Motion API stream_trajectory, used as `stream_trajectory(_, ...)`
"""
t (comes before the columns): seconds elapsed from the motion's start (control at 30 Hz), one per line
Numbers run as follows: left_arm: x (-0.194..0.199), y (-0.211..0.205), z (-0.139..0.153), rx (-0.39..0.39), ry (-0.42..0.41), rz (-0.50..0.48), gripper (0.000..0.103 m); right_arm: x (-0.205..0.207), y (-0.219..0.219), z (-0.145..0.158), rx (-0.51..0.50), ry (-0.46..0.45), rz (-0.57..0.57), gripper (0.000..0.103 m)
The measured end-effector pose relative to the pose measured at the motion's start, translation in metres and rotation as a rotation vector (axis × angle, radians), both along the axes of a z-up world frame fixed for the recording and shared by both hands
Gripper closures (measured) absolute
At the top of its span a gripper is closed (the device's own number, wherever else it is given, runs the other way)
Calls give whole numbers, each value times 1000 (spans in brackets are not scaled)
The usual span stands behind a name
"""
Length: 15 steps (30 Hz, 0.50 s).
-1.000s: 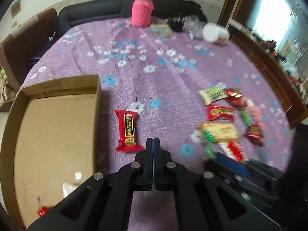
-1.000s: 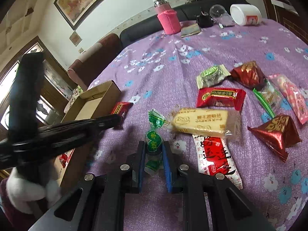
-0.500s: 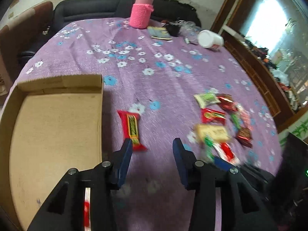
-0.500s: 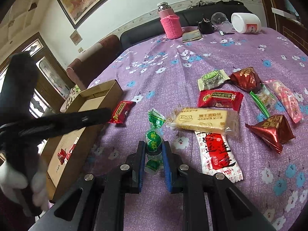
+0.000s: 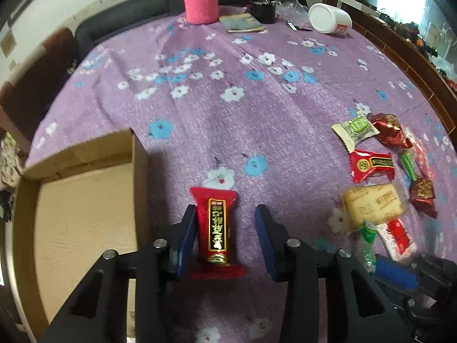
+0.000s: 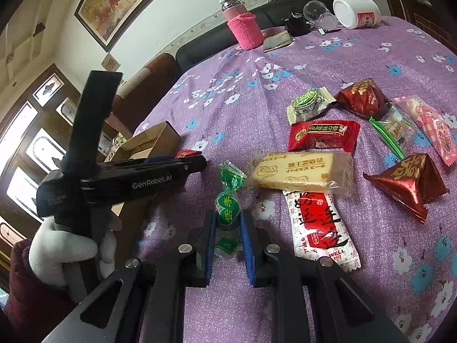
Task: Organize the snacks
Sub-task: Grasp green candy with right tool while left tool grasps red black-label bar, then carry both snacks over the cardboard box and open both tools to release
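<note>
Left gripper (image 5: 225,237) now lowered astride the red snack bar (image 5: 216,223) on the purple floral tablecloth (image 5: 257,108) just right of the cardboard box (image 5: 85,220); shut a second ago, opened wide half a second ago, jaws lately narrowing, left pad against the wrapper, right pad still clear of it. Right gripper (image 6: 227,238) unchanged throughout, clamped on the green wrapped candy (image 6: 228,208) lying beside the yellow biscuit pack (image 6: 300,171) and the remaining snacks.
</note>
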<state>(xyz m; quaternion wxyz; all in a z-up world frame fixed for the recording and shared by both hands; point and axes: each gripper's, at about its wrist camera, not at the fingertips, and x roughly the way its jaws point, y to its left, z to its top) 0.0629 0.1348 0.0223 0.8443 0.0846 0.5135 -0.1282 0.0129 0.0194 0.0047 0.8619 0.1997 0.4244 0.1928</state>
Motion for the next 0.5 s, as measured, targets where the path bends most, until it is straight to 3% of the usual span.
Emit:
stream_trajectory(0.03, -1, 1, 1, -4, -3, 2, 84, 0, -1, 0, 3, 2, -1, 84)
stream_trajectory(0.17, -9, 7, 7, -67, -3, 16, 85, -1, -3, 0, 7, -7, -4, 84)
stream_trajectory(0.3, -28, 23, 29, -196, -33, 41, 85, -4, -1, 3, 4, -26, -3, 84)
stream_trajectory(0.4, -48, 49, 52, -317, -56, 71, 85, -8, -1, 10, 0, -61, -8, 84)
stream_trajectory(0.5, -70, 81, 71, -377, -92, 115, 84, -18, 8, 30, -10, -102, 10, 84)
